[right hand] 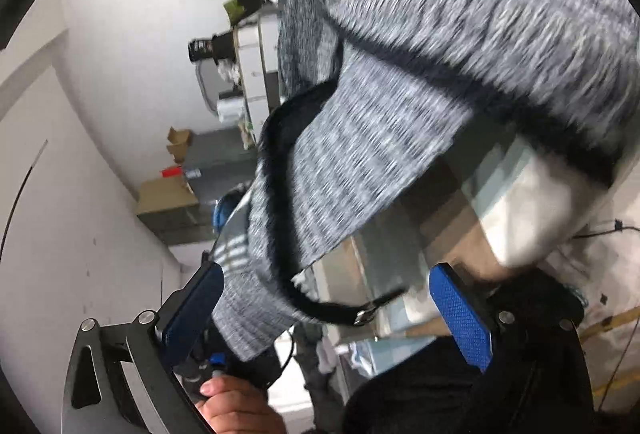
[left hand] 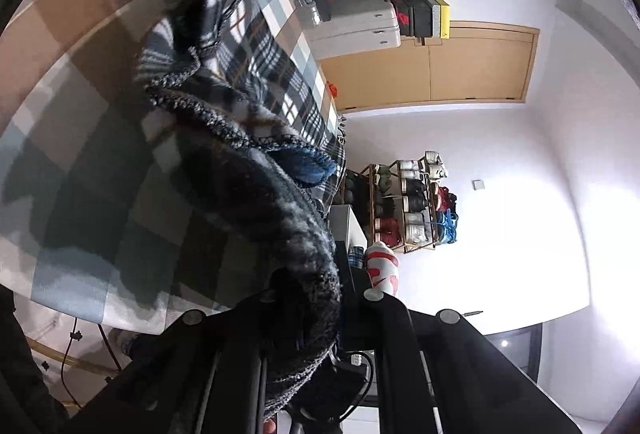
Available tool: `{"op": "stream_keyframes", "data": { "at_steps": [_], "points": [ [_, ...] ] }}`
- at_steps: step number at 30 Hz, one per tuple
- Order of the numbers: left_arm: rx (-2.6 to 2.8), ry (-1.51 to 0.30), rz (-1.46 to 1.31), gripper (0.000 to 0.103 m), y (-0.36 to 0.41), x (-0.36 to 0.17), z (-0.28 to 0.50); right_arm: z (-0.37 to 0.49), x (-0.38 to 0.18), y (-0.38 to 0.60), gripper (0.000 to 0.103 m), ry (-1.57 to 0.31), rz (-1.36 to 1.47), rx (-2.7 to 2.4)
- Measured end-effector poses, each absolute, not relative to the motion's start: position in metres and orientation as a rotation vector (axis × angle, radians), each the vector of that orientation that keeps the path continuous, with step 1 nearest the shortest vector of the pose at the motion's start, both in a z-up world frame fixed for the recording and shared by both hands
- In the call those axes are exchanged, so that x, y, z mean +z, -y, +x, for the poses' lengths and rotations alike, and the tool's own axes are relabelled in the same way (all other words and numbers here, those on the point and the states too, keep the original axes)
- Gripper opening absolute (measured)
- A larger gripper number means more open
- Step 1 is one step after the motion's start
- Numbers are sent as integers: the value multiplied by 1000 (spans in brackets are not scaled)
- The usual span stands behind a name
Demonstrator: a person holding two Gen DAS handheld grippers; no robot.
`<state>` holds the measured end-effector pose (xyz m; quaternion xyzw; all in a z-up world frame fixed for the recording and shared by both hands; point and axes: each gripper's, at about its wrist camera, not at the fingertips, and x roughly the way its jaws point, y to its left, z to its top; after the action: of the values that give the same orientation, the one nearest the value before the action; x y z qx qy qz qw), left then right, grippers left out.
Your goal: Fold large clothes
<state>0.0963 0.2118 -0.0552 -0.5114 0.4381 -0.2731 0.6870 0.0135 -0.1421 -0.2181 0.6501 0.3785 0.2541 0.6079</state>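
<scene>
Fold barely begun: plaid garment (left hand: 240, 82) bunched on checked tabletop (left hand: 80, 138). Left hand-held gripper (left hand: 320, 314) clamped on hem; right hand-held gripper (right hand: 328, 314) jaws wide apart, fabric draped between, ungripped.

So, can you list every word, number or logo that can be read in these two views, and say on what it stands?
No text can be read in either view.
Black box on the white drawers: red mark, too blurred to read.
White object low in the left wrist view: red marks, not readable.
</scene>
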Motion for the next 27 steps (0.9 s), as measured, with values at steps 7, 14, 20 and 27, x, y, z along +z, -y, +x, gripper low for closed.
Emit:
{"op": "stream_keyframes", "data": {
  "at_steps": [7,14,20,27],
  "points": [
    [-644,-1002,-1177,5,-217,-65,101,27,-210,163,103,-841,1452,489],
    [-660,-992,-1178,5,-218,-51,112,29,-209,205,103,-824,1461,316],
    [-681,-1003,-1161,5,-219,-49,117,35,-184,248,103,-836,1315,241],
    [-688,-999,-1155,5,-217,-47,122,62,-178,278,103,-913,1190,207]
  ]
}}
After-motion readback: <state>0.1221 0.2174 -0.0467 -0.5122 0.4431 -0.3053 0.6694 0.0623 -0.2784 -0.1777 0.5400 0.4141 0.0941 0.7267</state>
